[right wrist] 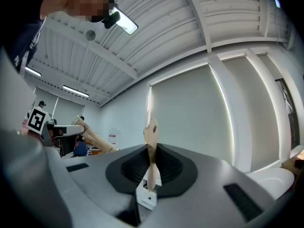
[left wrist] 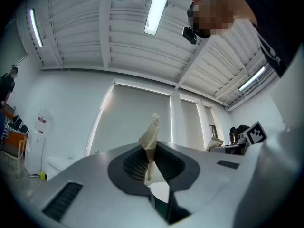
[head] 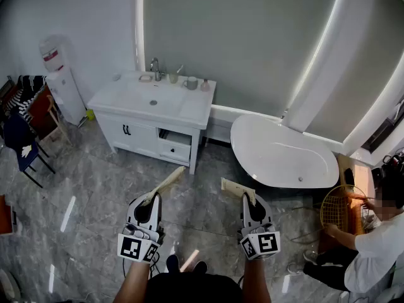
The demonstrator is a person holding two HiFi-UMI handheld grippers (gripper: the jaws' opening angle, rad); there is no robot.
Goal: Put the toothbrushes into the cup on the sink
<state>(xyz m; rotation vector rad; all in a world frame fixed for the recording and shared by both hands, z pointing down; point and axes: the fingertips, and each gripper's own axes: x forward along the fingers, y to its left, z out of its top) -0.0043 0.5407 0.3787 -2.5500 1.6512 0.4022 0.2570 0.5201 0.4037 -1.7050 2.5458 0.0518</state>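
In the head view my left gripper (head: pixel 153 198) is shut on a toothbrush in a beige paper wrapper (head: pixel 169 182) that sticks out forward and to the right. My right gripper (head: pixel 248 199) is shut on a second wrapped toothbrush (head: pixel 236 189). Both are held low over the floor, well short of the white sink cabinet (head: pixel 189 109). On its back edge stand a small cup (head: pixel 173 78) and a grey mug (head: pixel 192 83), beside the tap (head: pixel 155 68). The left gripper view shows the wrapper's serrated end (left wrist: pixel 152 134) pinched between the jaws; the right gripper view shows the other wrapper (right wrist: pixel 151 137) likewise.
A white bathtub (head: pixel 281 153) lies to the right of the cabinet. A person (head: pixel 372 245) sits at the far right with a wire basket (head: pixel 338 208). A water dispenser (head: pixel 60 84) and chairs with clothes (head: pixel 25 115) stand at the left. Grey marble floor lies between me and the sink.
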